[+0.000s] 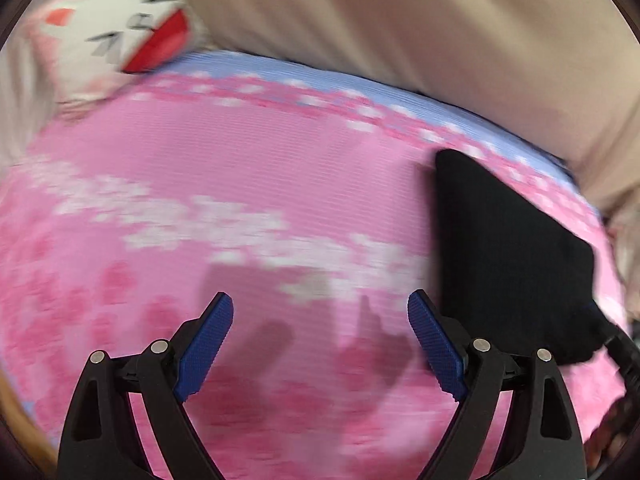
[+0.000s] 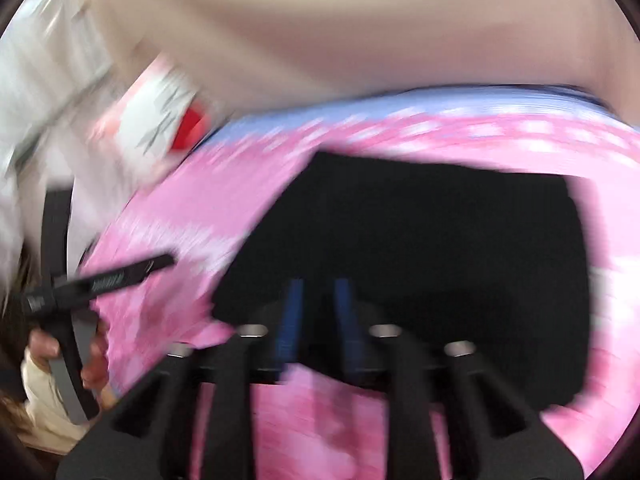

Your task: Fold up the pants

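Left wrist view: the left gripper (image 1: 320, 312) fills the bottom of the frame, its blue-padded jaws spread wide with nothing between them, over a pink flowered blanket (image 1: 240, 184) with a pale blue border. Folded black pants (image 1: 508, 256) lie on the blanket at the right of the frame, just beside the right-hand blue pad. A white cushion (image 1: 116, 28) with red and grey marks sits at the upper left, and beige fabric (image 1: 400, 20) crosses the top.

Right wrist view, heavily blurred: the right gripper (image 2: 318, 308) stands at lower centre, its blue pads a little apart with no cloth pinched between them. The pants (image 2: 440, 232) form a dark rectangle across the centre and right, directly beyond the fingertips. At the lower left, a person's hand (image 2: 94, 360) holds the other gripper's handle.
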